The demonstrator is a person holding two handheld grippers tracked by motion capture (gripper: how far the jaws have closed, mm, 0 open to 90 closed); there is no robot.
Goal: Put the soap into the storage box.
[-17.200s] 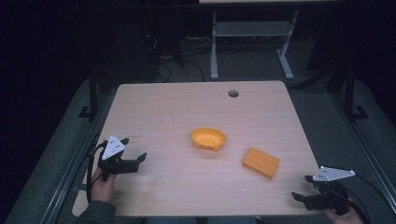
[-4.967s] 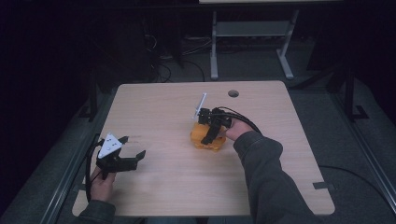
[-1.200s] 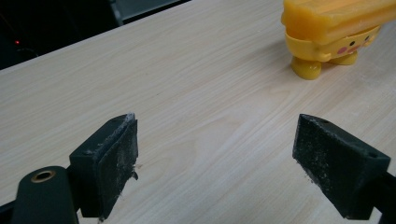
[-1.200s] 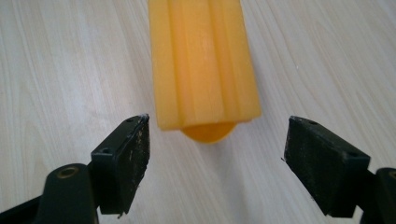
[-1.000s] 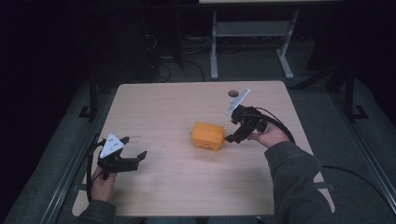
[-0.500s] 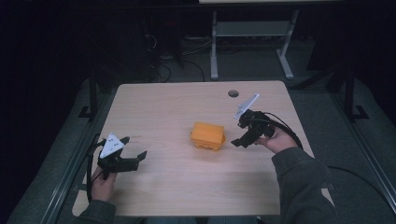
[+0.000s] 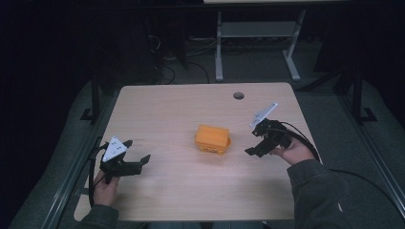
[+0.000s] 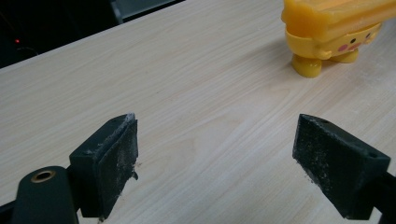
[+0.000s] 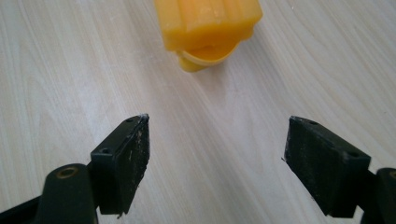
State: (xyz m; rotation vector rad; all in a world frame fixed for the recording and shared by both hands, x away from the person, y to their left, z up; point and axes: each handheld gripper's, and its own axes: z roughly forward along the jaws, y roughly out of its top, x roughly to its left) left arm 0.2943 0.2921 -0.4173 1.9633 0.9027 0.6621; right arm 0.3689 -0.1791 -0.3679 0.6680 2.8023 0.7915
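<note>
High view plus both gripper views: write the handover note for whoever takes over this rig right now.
Left gripper: open, holding nothing, low over the table near its front left.
Right gripper: open, holding nothing, just right of the orange pieces and clear of them.
Things: the orange sponge lies on top of the small orange bowl at the table's middle, covering most of it.
Done: sponge is on the bowl.
Left: nothing obvious; probably draw the right gripper back toward the near edge.
</note>
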